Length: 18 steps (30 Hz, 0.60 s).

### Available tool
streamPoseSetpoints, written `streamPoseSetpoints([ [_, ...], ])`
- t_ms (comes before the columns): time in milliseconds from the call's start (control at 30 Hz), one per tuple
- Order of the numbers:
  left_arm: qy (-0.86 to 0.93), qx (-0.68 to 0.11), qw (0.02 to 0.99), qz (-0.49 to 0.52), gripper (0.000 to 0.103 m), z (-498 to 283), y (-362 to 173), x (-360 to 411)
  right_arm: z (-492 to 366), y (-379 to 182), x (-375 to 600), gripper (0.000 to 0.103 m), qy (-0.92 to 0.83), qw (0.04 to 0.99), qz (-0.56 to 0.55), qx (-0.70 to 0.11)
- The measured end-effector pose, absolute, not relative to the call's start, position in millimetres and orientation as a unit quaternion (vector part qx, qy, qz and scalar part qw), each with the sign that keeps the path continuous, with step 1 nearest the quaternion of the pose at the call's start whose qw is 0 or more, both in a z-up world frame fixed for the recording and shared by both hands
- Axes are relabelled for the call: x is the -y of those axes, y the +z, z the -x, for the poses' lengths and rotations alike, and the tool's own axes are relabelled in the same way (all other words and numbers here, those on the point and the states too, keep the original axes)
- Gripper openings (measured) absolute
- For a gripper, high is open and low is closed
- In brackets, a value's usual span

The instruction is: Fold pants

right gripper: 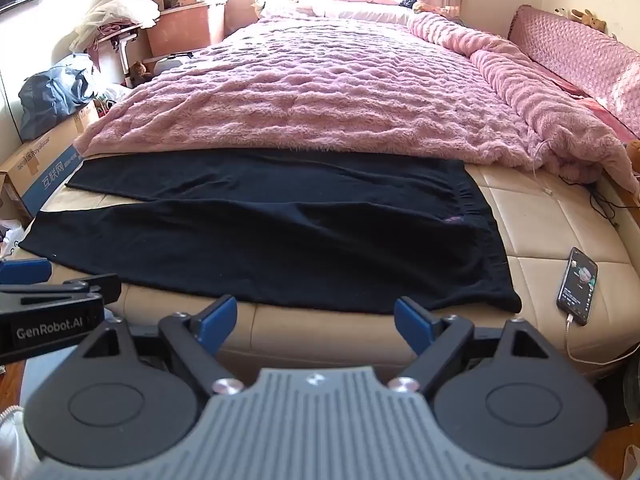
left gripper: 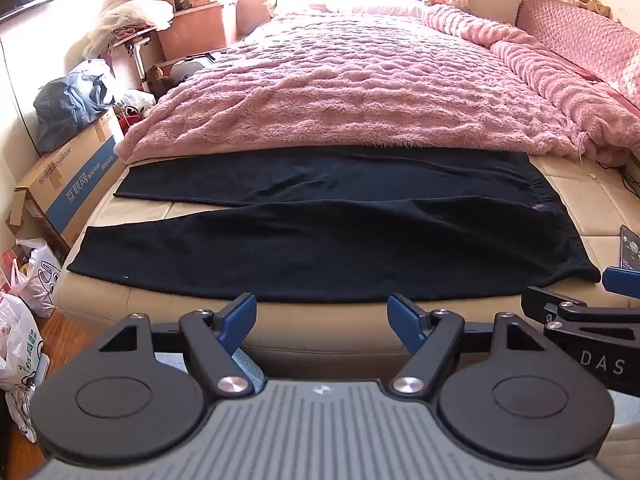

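left tongs (left gripper: 322,316) released | right tongs (right gripper: 316,320) released | black pants (left gripper: 320,236) flat on mattress (right gripper: 540,216)

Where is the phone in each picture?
Left wrist view: the phone peeks in at the far right edge, only partly seen.
Right wrist view: the phone lies whole on the mattress, lower right, cable plugged in.
Shared landmark: the black pants, just left of it.

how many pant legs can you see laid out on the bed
2. The far leg lies along the pink blanket's edge; the near leg runs along the mattress's front edge. Both point left from the waistband, splayed apart.
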<state>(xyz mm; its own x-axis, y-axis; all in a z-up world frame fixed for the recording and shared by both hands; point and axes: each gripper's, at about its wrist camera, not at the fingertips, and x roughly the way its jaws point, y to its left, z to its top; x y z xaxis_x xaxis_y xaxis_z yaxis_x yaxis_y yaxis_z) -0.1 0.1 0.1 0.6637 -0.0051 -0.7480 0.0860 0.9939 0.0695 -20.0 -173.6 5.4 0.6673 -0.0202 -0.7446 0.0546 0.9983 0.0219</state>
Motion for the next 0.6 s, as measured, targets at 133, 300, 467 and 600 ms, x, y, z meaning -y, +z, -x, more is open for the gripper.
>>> streamPoseSetpoints([
  [133,-0.027,-0.41,0.911,-0.046,0.087,0.0,0.2,-0.3,20.6,5.4,173.7,0.082,-0.019,0.913,-0.023,-0.406],
  [300,-0.028,-0.409,0.911,-0.045,0.087,0.0,0.2,-0.3,20.6,5.7,174.2,0.082,-0.018,0.914,-0.023,-0.406],
  [467,-0.029,-0.408,0.912,-0.045,0.087,-0.1,0.5,0.0,22.1,5.5,174.2,0.082,-0.015,0.914,-0.023,-0.405],
  [600,-0.029,-0.407,0.912,-0.044,0.087,-0.2,0.8,0.4,25.0,14.2,177.4,0.082,-0.012,0.915,-0.025,-0.401],
])
